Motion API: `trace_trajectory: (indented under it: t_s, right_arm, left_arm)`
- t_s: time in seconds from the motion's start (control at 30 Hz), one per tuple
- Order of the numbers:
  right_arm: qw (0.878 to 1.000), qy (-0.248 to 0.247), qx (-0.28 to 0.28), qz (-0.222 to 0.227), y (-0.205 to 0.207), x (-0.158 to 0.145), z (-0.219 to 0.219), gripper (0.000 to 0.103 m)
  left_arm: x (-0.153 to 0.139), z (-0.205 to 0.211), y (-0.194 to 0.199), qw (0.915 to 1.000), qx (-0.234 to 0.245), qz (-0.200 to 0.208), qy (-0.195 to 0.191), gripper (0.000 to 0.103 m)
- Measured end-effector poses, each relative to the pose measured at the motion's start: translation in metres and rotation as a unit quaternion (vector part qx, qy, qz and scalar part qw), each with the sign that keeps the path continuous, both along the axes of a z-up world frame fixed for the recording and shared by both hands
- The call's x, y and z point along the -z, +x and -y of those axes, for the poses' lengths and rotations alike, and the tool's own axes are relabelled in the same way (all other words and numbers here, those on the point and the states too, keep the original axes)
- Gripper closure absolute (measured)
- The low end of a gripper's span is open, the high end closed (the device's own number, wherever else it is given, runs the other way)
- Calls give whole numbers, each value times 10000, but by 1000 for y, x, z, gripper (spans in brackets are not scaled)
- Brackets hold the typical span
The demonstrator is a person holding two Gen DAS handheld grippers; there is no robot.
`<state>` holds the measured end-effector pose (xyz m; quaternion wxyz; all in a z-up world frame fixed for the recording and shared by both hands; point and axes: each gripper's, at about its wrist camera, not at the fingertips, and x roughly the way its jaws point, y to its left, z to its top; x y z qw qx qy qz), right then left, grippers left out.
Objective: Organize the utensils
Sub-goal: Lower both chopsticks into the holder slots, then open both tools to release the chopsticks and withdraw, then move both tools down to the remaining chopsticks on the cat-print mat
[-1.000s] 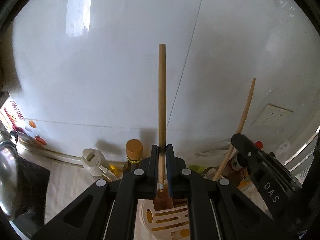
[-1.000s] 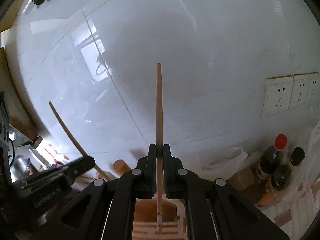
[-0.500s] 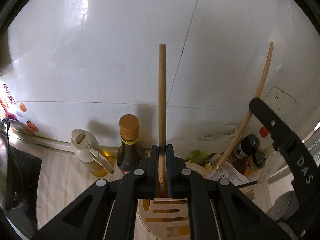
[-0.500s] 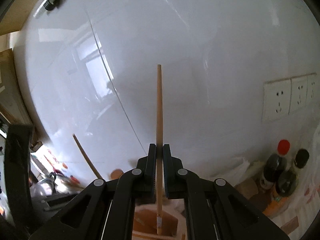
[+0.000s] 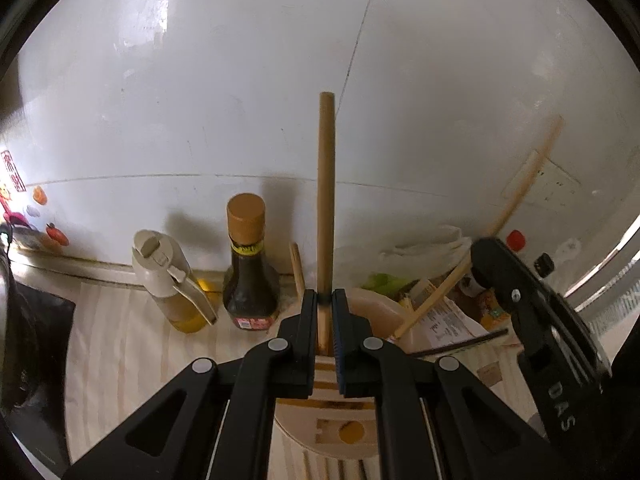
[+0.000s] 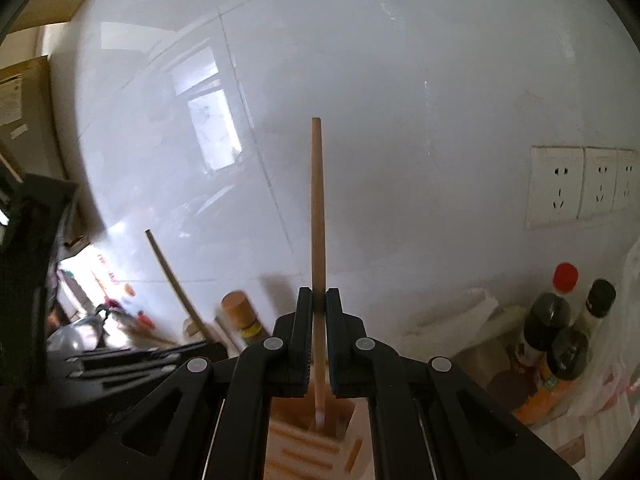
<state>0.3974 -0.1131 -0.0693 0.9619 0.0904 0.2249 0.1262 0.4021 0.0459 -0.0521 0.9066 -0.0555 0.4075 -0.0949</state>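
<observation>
**Two spatulas gripped, both heading for the holder**

Between the left gripper's (image 5: 327,312) pads sits a wooden spatula (image 5: 326,184), handle standing straight up, slotted blade below the jaws w/ its cut-outs showing. Jaws are nearly closed, clamped on the handle low down, near the blade. Same story on the right: right gripper (image 6: 319,316) is pinched tight on a thinner wooden spatula (image 6: 318,216), handle up, slotted blade hanging under the jaws.

Just beyond the left fingers is a round pale container (image 5: 376,312), probably the utensil holder, w/ another wooden stick (image 5: 297,264) beside it; can't tell if that one stands inside. Right gripper body looms at the right edge of the left view, close by.

Behind: soy sauce bottle (image 5: 249,264) and oil dispenser (image 5: 168,280) against the white tiled wall (image 5: 200,100); more bottles (image 6: 560,328) and wall sockets (image 6: 576,188) on the right side.

Risks, as I judge them:
- Two grippers close together – could knock each other, or one handle hits the other, when both aim at one holder.
- Grip near the blade leaves a long handle above; it could pivot in the pads.
- Wide blade may catch the holder rim or tip it.
- Bottles nearby could get clipped.
</observation>
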Motion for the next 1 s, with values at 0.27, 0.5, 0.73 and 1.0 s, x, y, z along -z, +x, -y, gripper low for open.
trace_trajectory:
  t_s: [0.27, 0.5, 0.73, 1.0]
  right_arm:
    - [9982, 156, -221, -529, -19, -1, 14, 86]
    - [9979, 212, -102, -597, -44, -16, 25, 41]
    - [9927, -500, 383, -1027, -64, -5, 17, 0]
    - [9908, -268, 601, -1179, -85, 2, 31, 0]
  left_arm:
    - [-21, -11, -19, 9997, -187, 0, -154, 63]
    - [-48, -34, -50, 9959, -742, 447, 251, 8]
    - [-32, -43, -82, 9872, -1082, 587, 1017, 0]
    - [-2, -37, -109, 9889, -983, 276, 1076, 0]
